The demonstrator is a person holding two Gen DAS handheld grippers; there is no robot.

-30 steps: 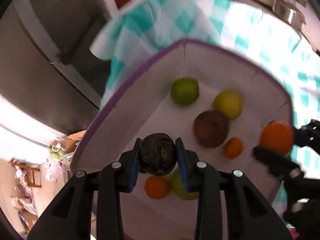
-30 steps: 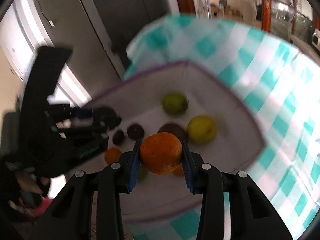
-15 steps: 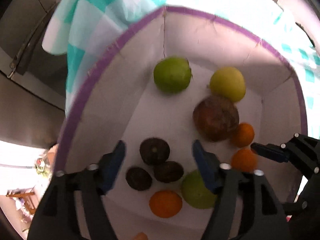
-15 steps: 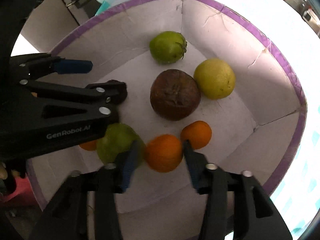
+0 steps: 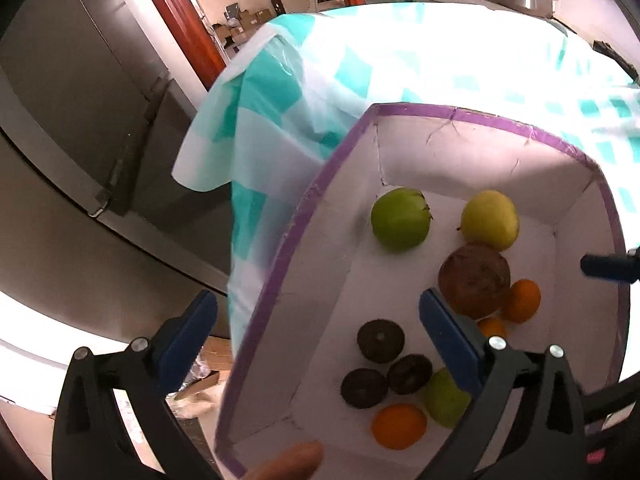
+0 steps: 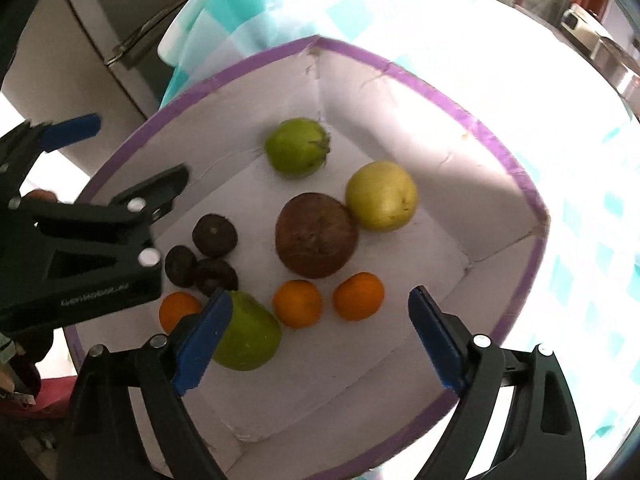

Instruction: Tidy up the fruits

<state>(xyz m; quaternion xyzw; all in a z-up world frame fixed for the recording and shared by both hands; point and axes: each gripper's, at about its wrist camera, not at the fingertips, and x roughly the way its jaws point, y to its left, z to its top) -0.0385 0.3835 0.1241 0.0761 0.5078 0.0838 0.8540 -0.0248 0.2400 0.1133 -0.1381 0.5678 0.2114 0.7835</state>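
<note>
Blue rubber pads line the fingers of both black plastic grippers, and both pairs of jaws are opening, spread wide, with nothing pinched between them. The right gripper point(image 6: 320, 332) points steeply down into the white cardboard box with a purple taped rim point(image 6: 444, 108); two small oranges lie on the box floor in the gap between its fingers, one round orange point(image 6: 297, 303) nearer the left pad and another orange point(image 6: 359, 296) further right, neither touched by a pad. A large green pear-shaped fruit point(image 6: 248, 338) lies partly behind its left finger, and a third small orange point(image 6: 176, 312) sits beyond that.

The left gripper point(image 5: 316, 332) straddles the box's left wall: its left finger hangs outside the box, its right finger over the floor inside. Between them, on the floor, lie three dark, nearly black round fruits point(image 5: 380, 340) clustered together, touching one another, loose.

Toward the middle of the box rests a big brown rough-skinned round fruit point(image 6: 316, 236), with a yellow apple-like fruit point(image 6: 382, 196) just beside it, apparently touching. A green round fruit with a stem end point(image 6: 298, 146) lies alone near the far corner.

The box stands on a table under a teal-and-white checked plastic cloth point(image 5: 280, 92), whose corner droops over the edge. A fingertip point(image 5: 288, 466) shows at the bottom of the left view.
</note>
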